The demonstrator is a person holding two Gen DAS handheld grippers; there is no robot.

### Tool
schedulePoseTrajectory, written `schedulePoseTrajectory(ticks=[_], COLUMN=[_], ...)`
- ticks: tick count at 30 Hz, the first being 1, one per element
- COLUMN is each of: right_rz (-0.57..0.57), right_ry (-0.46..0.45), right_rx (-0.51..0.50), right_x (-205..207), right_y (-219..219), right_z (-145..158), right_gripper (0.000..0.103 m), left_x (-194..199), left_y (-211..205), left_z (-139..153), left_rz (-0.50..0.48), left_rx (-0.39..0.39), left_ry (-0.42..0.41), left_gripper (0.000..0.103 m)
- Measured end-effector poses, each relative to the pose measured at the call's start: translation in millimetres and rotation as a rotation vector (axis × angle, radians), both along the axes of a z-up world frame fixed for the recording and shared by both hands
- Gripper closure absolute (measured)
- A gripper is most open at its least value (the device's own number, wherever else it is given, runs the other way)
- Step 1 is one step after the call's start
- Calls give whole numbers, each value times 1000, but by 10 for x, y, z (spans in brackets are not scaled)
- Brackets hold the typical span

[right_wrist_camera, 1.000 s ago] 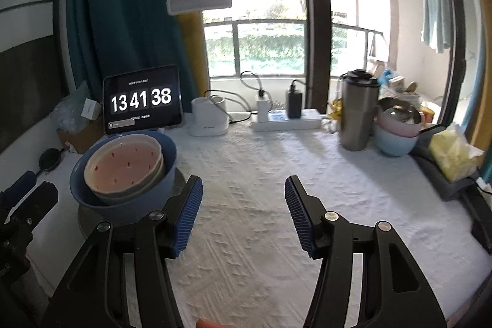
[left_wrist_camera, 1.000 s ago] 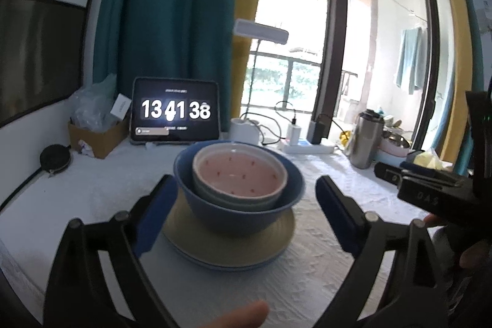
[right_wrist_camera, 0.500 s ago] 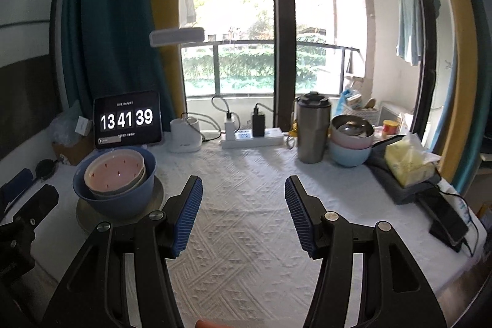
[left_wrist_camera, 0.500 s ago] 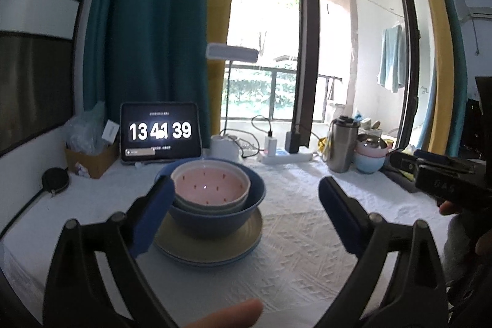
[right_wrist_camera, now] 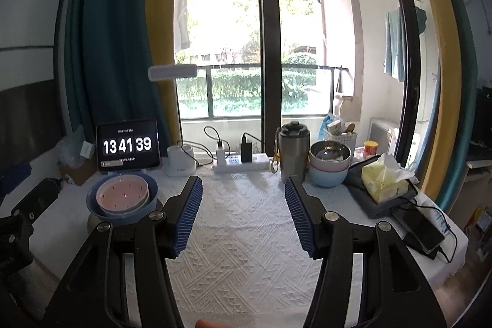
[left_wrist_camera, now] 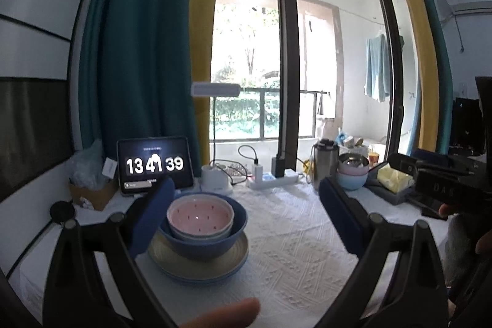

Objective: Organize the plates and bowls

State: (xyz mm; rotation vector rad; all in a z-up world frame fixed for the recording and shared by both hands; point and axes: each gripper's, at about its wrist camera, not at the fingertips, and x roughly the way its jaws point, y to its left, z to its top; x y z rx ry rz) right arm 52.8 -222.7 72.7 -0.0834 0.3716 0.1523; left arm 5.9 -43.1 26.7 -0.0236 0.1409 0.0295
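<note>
- Stack on the bench (right_wrist_camera: 246,235), toward its left rear: a pink bowl (left_wrist_camera: 200,214) nests in a blue bowl (left_wrist_camera: 204,239), which sits on a pale plate (left_wrist_camera: 200,262) that seems to rest on a second, bluish plate underneath.
- Left claw (left_wrist_camera: 243,214) is spread wide with nothing between the pads; its left pad overlaps the stack's left edge in the left wrist view, but I cannot tell any contact, and it looks to hover in front of and above the stack.
- Right claw (right_wrist_camera: 243,215) is also spread and empty, over bare cloth in the middle of the bench; from it, the stack (right_wrist_camera: 123,199) lies well off to the left and a little farther back.
- Deciding relation: the stack sits almost straight ahead of the left claw, slightly left of its centre line, so the left hand is clearly the nearer one for any further touch on it.
- A second pile, a steel bowl (right_wrist_camera: 329,151) on pink and light blue bowls (right_wrist_camera: 327,175), stands at the right rear beside the steel tumbler (right_wrist_camera: 293,151); it lies ahead and to the right of the right claw, which is the nearer one there.
- Judgement: the round stack has no long axis, so approach direction matters less than rim height; both claws seem clear of the dishes, and the near stack looks finished.
</note>
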Motion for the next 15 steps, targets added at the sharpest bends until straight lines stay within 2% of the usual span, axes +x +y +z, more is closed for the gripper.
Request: schedulePoseTrajectory(ticks=[8,15], right_rz=[5,2], right_ry=[-31,-42], right_rx=[7,11], right_x=[-205,-305], right_y=[-12,4], right_z=[218,296], right_gripper=[43,43], left_x=[-173,-198], left_y=[26,172], left_z=[155,121], left_rz=[52,74], left_rx=[37,14], left_ry=[-19,10], left_gripper=[7,7])
